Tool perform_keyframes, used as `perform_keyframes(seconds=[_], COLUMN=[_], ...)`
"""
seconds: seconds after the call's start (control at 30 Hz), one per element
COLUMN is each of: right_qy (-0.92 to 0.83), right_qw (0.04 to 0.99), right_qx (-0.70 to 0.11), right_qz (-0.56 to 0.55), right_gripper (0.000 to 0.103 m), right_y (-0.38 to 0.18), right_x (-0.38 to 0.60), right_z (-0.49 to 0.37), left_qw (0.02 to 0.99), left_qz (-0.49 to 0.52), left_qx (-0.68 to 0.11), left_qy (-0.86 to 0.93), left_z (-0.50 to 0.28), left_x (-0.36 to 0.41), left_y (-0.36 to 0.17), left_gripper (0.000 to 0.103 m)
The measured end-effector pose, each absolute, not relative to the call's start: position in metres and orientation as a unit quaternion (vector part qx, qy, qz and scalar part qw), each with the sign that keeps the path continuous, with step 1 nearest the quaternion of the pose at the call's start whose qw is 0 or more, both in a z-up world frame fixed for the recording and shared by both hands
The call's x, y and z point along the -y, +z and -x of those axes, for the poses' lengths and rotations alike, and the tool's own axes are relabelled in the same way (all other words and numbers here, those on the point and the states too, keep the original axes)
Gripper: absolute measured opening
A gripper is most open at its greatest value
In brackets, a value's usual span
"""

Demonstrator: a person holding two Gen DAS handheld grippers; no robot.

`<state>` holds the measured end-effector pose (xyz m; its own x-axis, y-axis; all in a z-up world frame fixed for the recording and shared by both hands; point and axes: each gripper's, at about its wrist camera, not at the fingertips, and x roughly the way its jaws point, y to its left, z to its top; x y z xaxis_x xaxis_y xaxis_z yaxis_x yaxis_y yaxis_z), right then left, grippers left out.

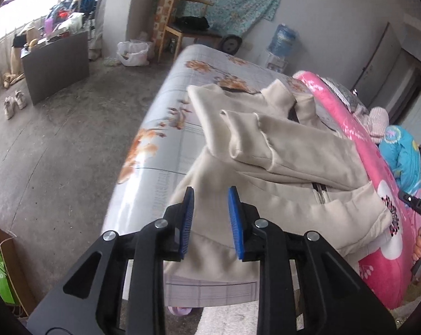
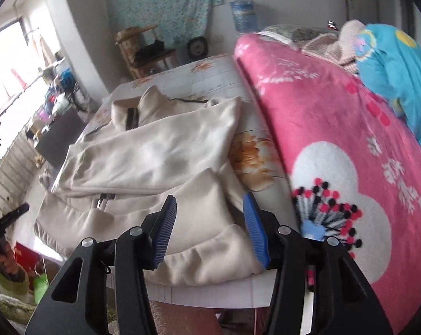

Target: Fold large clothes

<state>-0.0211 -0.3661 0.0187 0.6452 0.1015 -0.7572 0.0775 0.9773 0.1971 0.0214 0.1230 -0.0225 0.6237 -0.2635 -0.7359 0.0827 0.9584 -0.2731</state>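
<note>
A cream zip-up jacket (image 1: 280, 162) lies on the flowered bed sheet (image 1: 165, 145), both sleeves folded across its front, collar at the far end. It also shows in the right wrist view (image 2: 154, 150). My left gripper (image 1: 211, 195) is open and empty, hovering over the jacket's near left hem. My right gripper (image 2: 209, 203) is open and empty, over the near right hem corner. The right gripper's body shows at the right edge of the left wrist view (image 1: 417, 206); the left gripper's body shows at the left edge of the right wrist view (image 2: 9, 217).
A pink flowered blanket (image 2: 336, 139) is heaped along the jacket's right side, with a blue garment (image 2: 394, 67) on top. Beyond the bed stand a wooden chair (image 1: 179, 28) and a water dispenser (image 1: 280, 47). A dark cabinet (image 1: 57, 64) and shoes (image 1: 13, 103) are on the floor at left.
</note>
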Motion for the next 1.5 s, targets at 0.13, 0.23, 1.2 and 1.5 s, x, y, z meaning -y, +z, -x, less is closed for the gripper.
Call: perform_keyframes(seconds=[0.13,0.23,1.2,1.5], right_qy=[0.019,0.018,-0.026,-0.024], right_qw=[0.889,0.877,0.904,0.899], right_qx=[-0.456,-0.479,-0.425,-0.434], right_qz=[-0.039,-0.031,-0.043,-0.054], right_gripper=[0.049,0.048,0.003,0.003], right_y=[-0.004,-0.024,0.004,-0.006], right_x=[0.325,0.316,0.322,0.324], right_z=[-0.009,-0.028,-0.039,-0.039], left_qw=[0.878,0.875,0.877,0.892], left_qz=[0.047,0.01,0.034,-0.052], left_qx=[-0.469,-0.481,-0.468,-0.443], left_qy=[-0.081,-0.052,-0.104,-0.079], left_z=[-0.046,-0.059,-0.055,-0.055], left_x=[-0.082,-0.07,-0.072,-0.04], left_y=[-0.046,-0.061,-0.05,-0.07], left_gripper=[0.024,0.023,0.036,0.011])
